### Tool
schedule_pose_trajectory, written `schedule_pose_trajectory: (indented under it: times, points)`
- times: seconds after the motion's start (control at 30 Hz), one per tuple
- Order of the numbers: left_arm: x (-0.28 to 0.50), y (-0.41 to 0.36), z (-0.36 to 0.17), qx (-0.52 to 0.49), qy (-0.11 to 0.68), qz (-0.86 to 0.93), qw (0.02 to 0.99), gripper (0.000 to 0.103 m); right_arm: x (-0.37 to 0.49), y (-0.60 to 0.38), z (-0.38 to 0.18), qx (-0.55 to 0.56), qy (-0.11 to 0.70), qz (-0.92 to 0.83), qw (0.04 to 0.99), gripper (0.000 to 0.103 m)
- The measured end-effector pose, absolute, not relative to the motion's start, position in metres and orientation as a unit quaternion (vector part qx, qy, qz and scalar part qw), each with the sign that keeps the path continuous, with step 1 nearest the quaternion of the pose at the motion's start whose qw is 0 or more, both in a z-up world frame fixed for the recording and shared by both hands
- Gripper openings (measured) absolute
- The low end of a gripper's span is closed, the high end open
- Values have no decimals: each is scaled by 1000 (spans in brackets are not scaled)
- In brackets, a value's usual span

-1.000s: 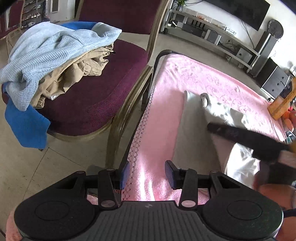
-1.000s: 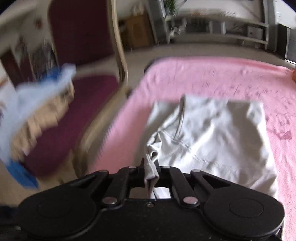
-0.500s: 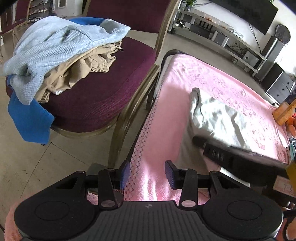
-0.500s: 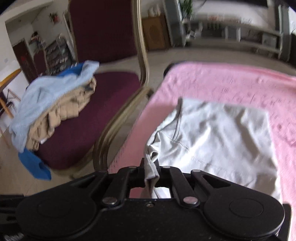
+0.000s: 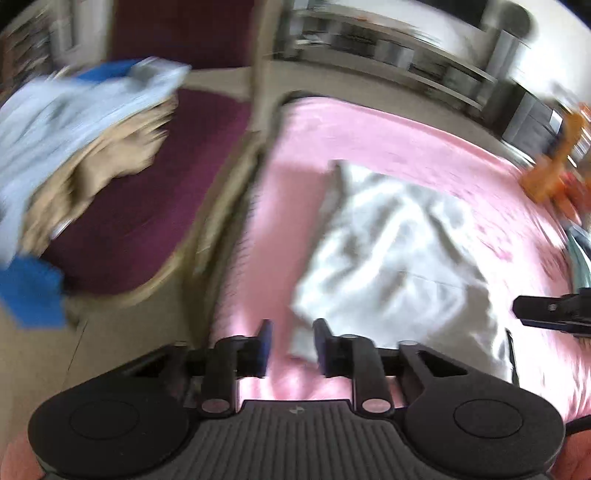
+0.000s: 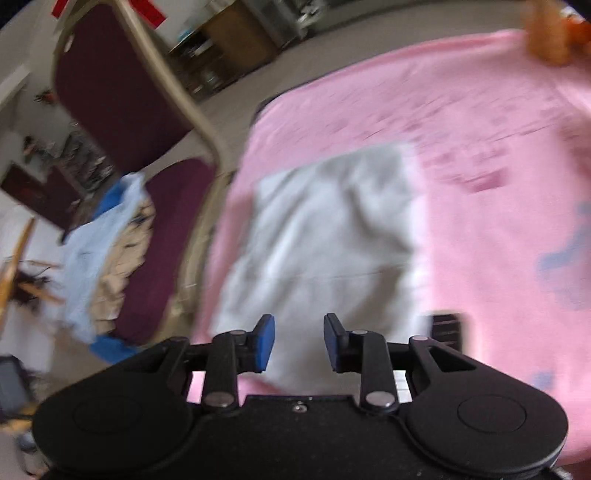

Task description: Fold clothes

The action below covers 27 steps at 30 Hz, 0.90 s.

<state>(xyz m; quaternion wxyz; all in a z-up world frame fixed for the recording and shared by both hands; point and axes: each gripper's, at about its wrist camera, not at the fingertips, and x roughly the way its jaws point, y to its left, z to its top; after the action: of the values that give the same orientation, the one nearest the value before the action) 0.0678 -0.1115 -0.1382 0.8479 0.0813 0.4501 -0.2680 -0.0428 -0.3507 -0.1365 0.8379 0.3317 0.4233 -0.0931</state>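
Note:
A pale grey garment (image 5: 388, 251) (image 6: 321, 236) lies folded and rumpled on a pink cloth (image 5: 369, 136) (image 6: 480, 129). In the blurred left wrist view my left gripper (image 5: 291, 349) is at the garment's near left corner. Its jaws are closing, the corner hangs between the blue pads, and pink still shows beside the left pad. My right gripper (image 6: 299, 341) hovers over the garment's near edge. Its jaws are opening and grip nothing. The right gripper (image 5: 546, 314) also pokes in at the right edge of the left wrist view.
Left of the pink cloth stands a maroon chair (image 5: 147, 206) (image 6: 110, 85) with a pale wooden frame. A pile of clothes (image 5: 74, 129) (image 6: 99, 251), light blue, beige and blue, lies on its seat. Orange things (image 5: 546, 177) (image 6: 546, 33) sit at the cloth's far right.
The right gripper let go of the garment's fold, opened and swung sideways. The left gripper slid right to the garment's near corner and its jaws narrowed. The garment now lies looser.

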Motion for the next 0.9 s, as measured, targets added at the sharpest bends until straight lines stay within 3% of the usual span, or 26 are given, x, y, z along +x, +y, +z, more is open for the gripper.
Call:
schedule_pose_trajectory:
  times: [0.1, 0.33, 0.57, 0.9]
  points:
    - [67, -148, -144, 131, 443, -291, 838, 14, -50, -355, -150, 312, 434, -116, 837, 18]
    - [76, -183, -189, 217, 485, -255, 808, 16, -30, -321, -174, 162, 472, -118, 859, 18]
    - [74, -162, -179, 200, 516, -241, 797, 19, -55, -325, -171, 172, 506, -88, 841, 19]
    - [73, -192, -130, 185, 402, -322, 837, 27, -68, -391, -128, 175, 435, -108, 877, 23]
